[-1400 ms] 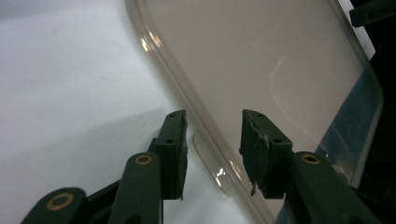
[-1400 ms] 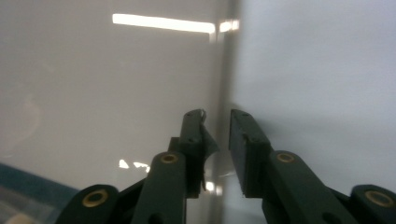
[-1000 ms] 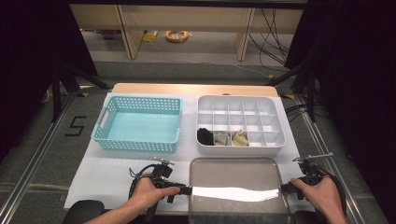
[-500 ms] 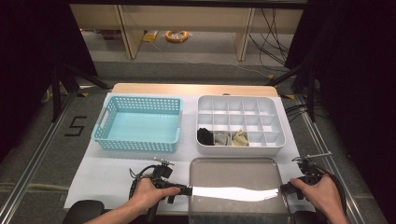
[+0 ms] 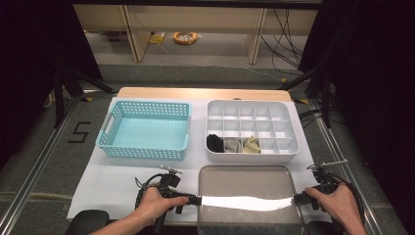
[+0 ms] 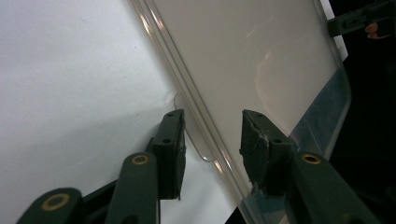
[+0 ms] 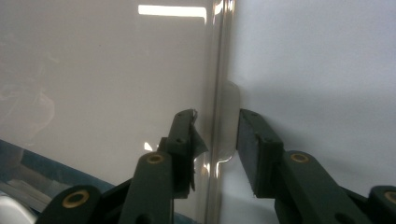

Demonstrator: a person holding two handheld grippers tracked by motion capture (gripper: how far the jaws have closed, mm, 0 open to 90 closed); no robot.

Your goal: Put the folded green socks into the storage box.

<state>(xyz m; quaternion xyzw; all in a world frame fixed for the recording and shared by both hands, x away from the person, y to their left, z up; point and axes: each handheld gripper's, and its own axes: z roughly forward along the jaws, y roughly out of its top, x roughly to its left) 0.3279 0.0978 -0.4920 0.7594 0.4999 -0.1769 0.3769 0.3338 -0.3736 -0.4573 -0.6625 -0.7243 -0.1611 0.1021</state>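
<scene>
A clear plastic lid (image 5: 247, 188) lies flat at the table's front edge, with a bright glare band across it. My left gripper (image 5: 198, 199) is at the lid's left side. In the left gripper view its jaws (image 6: 212, 140) straddle the lid's (image 6: 257, 56) rim and small tab, with gaps showing, so it is open. My right gripper (image 5: 298, 198) is at the lid's right side. In the right gripper view it (image 7: 217, 140) stands open around the lid's (image 7: 116, 70) edge tab, pads not pressing.
Behind the lid stands a white compartment box (image 5: 288, 147) holding a black item (image 5: 214, 143), a grey one (image 5: 234, 145) and a yellowish one (image 5: 252, 145) in its front row. A light blue perforated basket (image 5: 144, 152) sits empty at the back left.
</scene>
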